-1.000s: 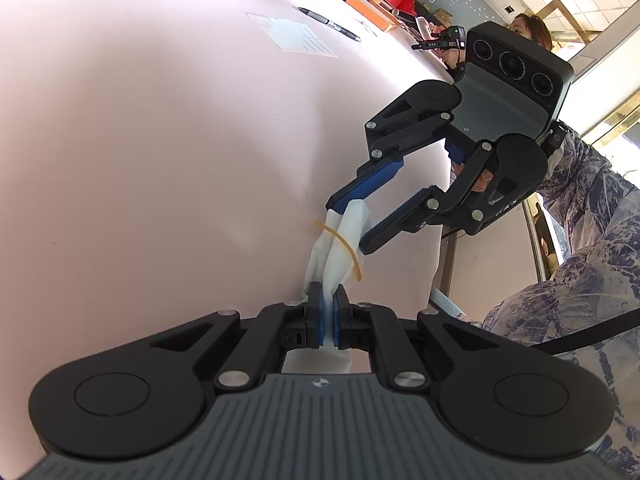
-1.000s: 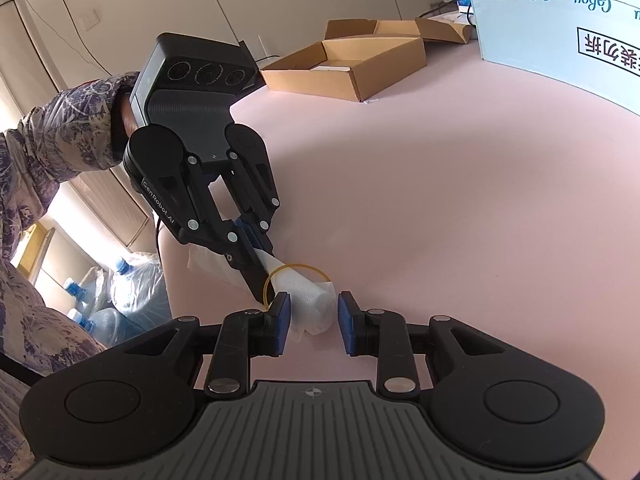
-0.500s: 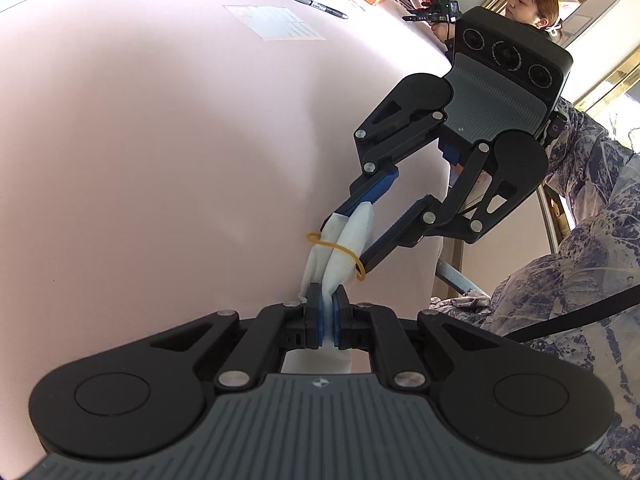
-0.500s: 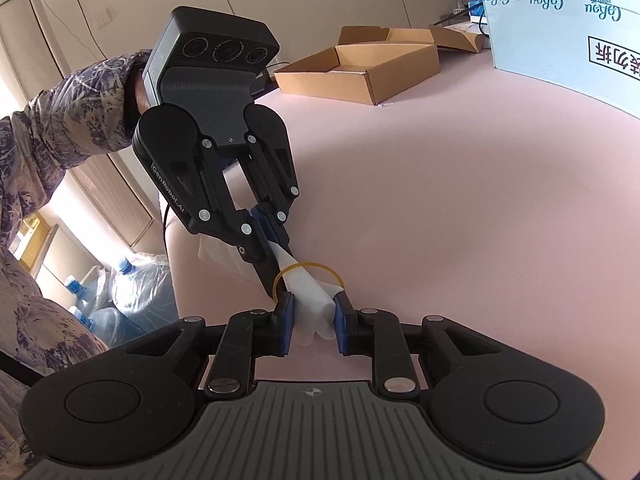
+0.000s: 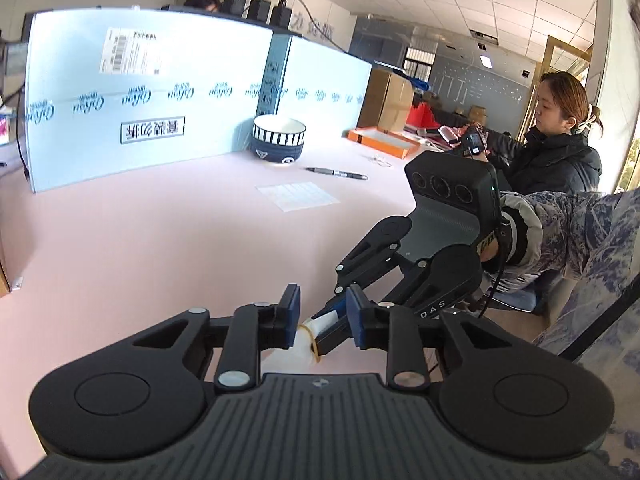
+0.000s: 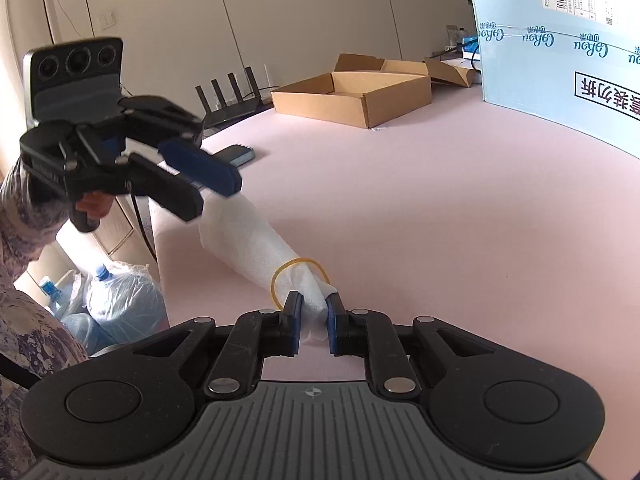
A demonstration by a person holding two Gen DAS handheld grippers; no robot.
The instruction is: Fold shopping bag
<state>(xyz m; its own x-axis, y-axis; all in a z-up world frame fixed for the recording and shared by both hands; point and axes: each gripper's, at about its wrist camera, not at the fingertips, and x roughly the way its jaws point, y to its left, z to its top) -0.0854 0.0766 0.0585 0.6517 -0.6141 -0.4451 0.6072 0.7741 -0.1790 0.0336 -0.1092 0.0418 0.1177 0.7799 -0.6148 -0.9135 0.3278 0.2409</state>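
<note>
The white, crinkled plastic shopping bag, rolled into a slim bundle, lies on the pink table at the centre of the right wrist view, a yellow rubber band looped loosely near its lower end. The right tool pinches that end; the left tool is spread, clear of the bag.

The band sits slack and close to the tip, so it could slip off and let the roll spring open; a tug by the right tool might do it.

The open brown cardboard box at upper centre looks empty. What the striped ceramic bowl holds cannot be seen.
</note>
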